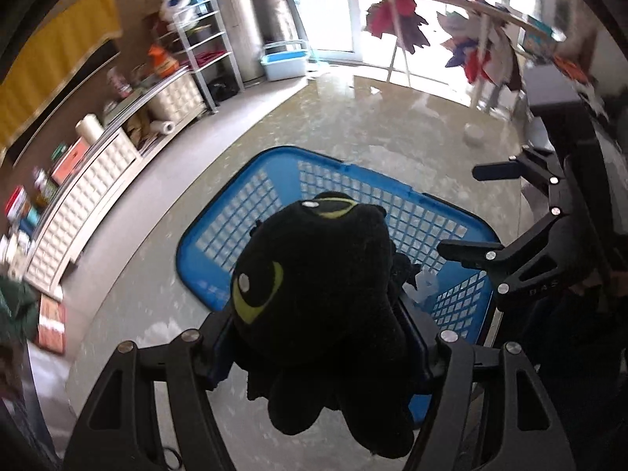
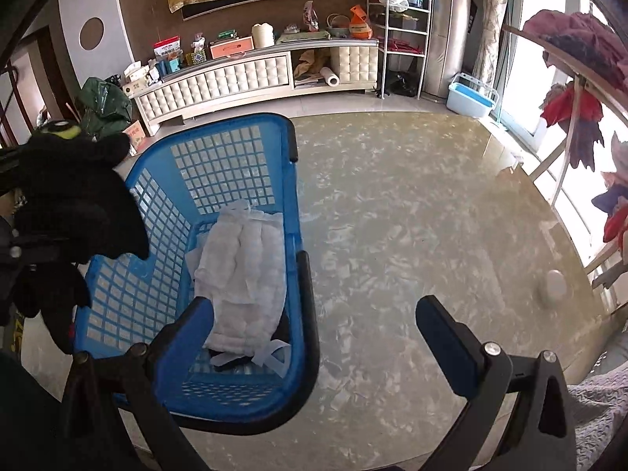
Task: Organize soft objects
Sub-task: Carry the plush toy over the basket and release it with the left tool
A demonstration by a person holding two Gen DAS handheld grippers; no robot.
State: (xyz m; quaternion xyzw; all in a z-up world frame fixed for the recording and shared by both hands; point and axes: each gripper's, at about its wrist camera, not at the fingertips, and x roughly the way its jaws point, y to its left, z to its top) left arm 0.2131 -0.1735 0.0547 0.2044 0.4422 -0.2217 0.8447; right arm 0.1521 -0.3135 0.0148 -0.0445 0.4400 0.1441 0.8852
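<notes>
Gripping a black plush toy with yellow-green eyes, the left tool has its two pads pressed against the toy's sides, so its jaws are closed on the soft body, whose head bulges forward and whose limbs dangle down toward the camera. Below the toy sits a blue plastic laundry basket with latticed walls, standing on the glossy beige marble floor. From the right wrist view the same toy hangs above the basket's left rim, clear of the basket and not resting in it. Inside the basket lies a folded white quilted cloth with loose straps, spread along the bottom near the right wall. The right tool is spread wide with nothing between its fingers; its left finger sits over the basket's near corner and its right finger over bare floor. In the left wrist view that tool appears at the right edge, jaws apart. A long cream tufted cabinet crowded with boxes runs along the far wall, and a drying rack hung with red and purple clothes stands by the bright window.
</notes>
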